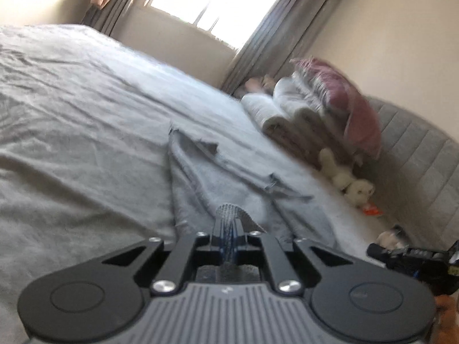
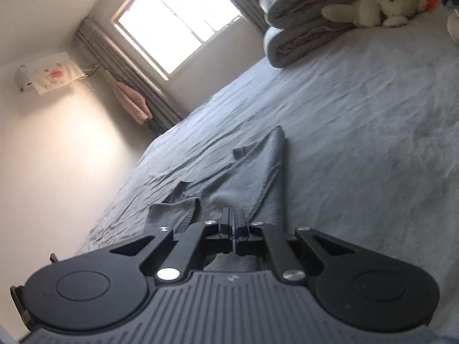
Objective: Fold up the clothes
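The left gripper (image 1: 229,215) has its fingers pressed together, clamped on a grey knitted garment (image 1: 200,177) that lies stretched across the grey-sheeted bed (image 1: 71,114). The right gripper (image 2: 234,218) likewise pinches another edge of that garment (image 2: 252,177). A white plush toy (image 2: 378,3) rests near folded quilts (image 2: 301,28) by the headboard

Crumpled grey garment (image 1: 229,172) on bed

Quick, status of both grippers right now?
Left gripper: shut on the grey garment.
Right gripper: shut on the same grey garment.
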{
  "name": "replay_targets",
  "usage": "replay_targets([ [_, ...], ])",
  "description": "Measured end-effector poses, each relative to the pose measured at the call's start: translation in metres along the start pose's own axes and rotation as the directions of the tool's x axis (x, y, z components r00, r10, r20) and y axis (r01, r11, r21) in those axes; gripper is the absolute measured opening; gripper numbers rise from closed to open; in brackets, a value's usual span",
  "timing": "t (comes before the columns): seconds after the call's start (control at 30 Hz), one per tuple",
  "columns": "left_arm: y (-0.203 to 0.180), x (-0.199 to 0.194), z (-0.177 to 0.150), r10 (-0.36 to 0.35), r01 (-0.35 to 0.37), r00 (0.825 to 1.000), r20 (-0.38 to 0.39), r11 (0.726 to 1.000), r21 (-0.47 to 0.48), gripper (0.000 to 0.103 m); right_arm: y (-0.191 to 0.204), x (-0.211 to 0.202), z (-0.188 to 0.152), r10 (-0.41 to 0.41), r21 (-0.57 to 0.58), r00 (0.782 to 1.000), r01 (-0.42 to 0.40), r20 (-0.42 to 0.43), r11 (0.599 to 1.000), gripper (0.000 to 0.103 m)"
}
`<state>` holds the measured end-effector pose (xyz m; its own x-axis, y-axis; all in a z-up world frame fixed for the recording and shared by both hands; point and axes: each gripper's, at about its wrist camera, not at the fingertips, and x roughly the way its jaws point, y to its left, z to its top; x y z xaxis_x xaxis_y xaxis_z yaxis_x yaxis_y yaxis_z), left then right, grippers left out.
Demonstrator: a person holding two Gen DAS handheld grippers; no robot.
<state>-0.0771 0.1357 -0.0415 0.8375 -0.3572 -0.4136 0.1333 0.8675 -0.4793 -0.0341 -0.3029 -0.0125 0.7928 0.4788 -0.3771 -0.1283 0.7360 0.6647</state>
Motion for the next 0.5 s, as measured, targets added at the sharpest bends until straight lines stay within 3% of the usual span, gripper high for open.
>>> replay_targets([
  [0.2,0.001,0.01,-0.002,0.021,-0.021,0.999,-0.034,1.0,0.005,0.01,-0.002,0.002,0.001,-0.005,-0.013,1.0,0.005,-0.029,1.0,0.017],
  [0.27,0.003,0.009,-0.001,0.021,-0.021,0.999,-0.032,1.0,-0.001,0.01,0.0,0.004,-0.003,-0.016,-0.041,0.999,0.014,-0.051,0.999,0.033],
  [0.5,0.006,0.013,-0.005,0.028,-0.029,0.998,-0.053,0.999,-0.021,0.01,0.009,0.018,-0.02,-0.098,-0.168,0.99,0.08,-0.098,0.983,0.034],
])
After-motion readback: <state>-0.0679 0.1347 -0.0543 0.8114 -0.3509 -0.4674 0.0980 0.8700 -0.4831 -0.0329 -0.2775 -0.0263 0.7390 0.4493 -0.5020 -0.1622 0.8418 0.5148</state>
